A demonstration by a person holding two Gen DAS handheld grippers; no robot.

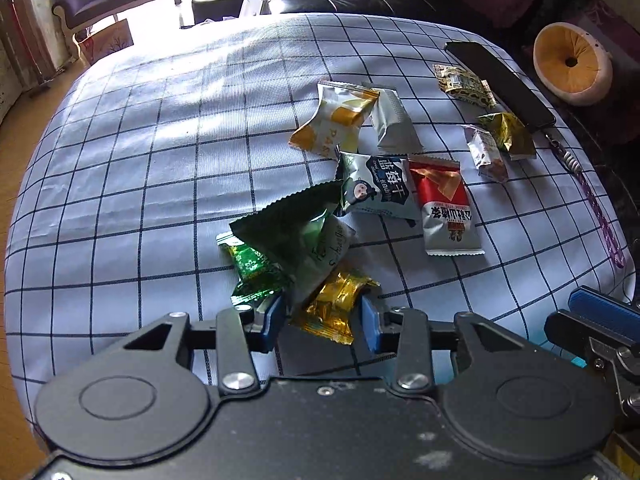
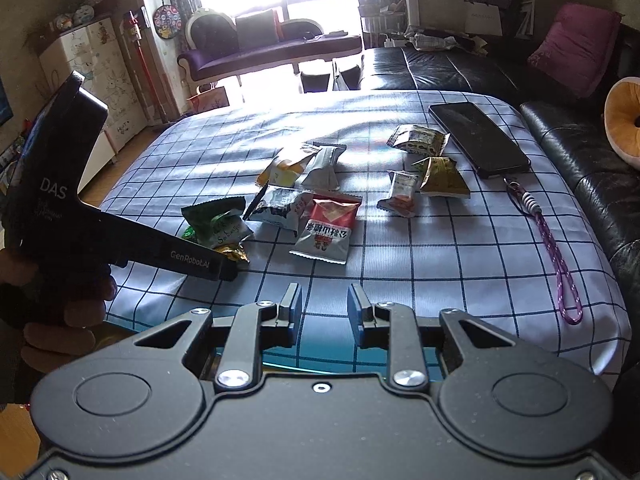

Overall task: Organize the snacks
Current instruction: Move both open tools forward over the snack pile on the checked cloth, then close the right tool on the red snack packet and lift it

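Though my left gripper (image 1: 323, 322) seems clamped on the gold packet (image 1: 336, 304), its lower half is hidden; my right gripper (image 2: 323, 312) hangs released, empty.

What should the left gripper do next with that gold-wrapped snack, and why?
Probably lift it straight up a little. The left gripper has the gold-wrapped snack between its blue pads, apparently pinched, while a green pouch leans over it, so a small lift would free it from the pile without dragging neighbours.
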